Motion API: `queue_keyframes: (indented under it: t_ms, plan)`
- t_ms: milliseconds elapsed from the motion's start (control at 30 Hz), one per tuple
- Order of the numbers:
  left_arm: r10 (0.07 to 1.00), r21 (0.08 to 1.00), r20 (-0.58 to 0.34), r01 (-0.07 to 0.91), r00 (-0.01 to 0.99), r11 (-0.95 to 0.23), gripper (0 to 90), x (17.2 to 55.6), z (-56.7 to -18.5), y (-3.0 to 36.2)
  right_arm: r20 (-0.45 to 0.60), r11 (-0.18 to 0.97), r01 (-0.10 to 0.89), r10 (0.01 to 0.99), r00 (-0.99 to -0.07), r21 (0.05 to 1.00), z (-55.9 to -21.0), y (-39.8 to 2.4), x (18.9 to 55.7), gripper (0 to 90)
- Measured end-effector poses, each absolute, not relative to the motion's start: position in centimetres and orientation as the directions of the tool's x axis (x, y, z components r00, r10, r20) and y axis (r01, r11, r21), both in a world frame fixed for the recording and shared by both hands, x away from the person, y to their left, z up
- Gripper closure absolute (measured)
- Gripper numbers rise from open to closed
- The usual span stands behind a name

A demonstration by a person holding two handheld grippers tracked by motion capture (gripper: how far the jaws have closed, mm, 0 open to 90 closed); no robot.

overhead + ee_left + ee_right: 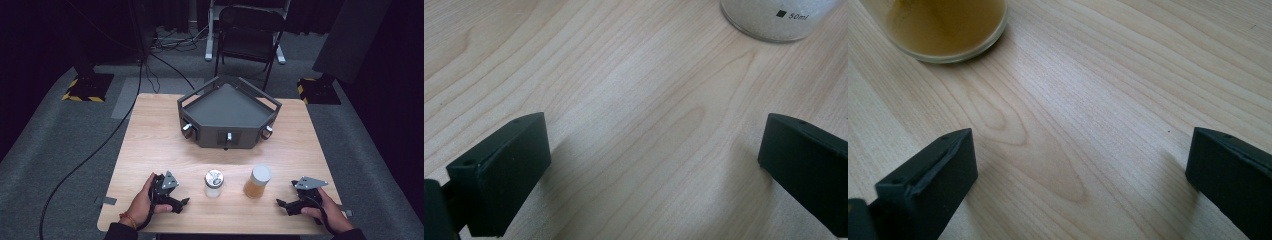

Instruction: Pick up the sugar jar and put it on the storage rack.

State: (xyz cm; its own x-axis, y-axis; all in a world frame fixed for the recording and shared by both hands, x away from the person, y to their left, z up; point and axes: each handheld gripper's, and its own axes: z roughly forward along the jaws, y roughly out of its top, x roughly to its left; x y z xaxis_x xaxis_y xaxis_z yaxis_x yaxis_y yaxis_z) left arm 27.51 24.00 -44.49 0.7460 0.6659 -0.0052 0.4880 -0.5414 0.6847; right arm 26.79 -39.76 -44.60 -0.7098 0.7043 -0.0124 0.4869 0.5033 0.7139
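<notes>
While both grippers rest on the table (150,130), your jaws are spread wide and grip nothing.

Largest first: grey tray (227,107) sits at the far side, well apart from you. Amber jar (257,181) stands near your right gripper (281,204), bare wood between its jaws. Smaller clear jar (214,183) stands near your left gripper (184,202), also released, touching neither jar.

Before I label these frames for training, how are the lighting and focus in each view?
High view: the wooden table is evenly lit, the surroundings fall off to near black, and the image is soft. Left gripper view: sharp wood grain, soft shadows beside the jaws, the clear jar cropped at the top. Right gripper view: similar light, the amber jar slightly blurred and cropped.
</notes>
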Motion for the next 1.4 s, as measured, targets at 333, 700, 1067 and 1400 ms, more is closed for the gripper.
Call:
queue_keyframes:
  t_ms: [333,700,1067,1400]
  plan:
    - [0.67,0.685,-0.006,0.491,0.742,-0.538,0.0,27.4,-44.5,23.9,-0.013,0.505,0.485,0.702,-0.712,0.714,-44.6,-39.8,26.8,0.0]
    - [0.664,0.685,-0.002,0.484,0.748,-0.544,0.3,27.5,-44.5,24.0,-0.013,0.506,0.484,0.7,-0.714,0.714,-44.6,-39.8,26.9,0.0]
    - [0.692,0.729,0.033,0.456,0.721,-0.51,2.3,26.3,-44.1,24.3,-0.012,0.506,0.484,0.7,-0.714,0.714,-44.6,-39.8,26.9,0.0]
    - [0.686,0.763,0.029,0.427,0.727,-0.485,1.8,25.5,-43.6,24.4,-0.012,0.506,0.484,0.7,-0.714,0.714,-44.6,-39.8,26.9,0.0]
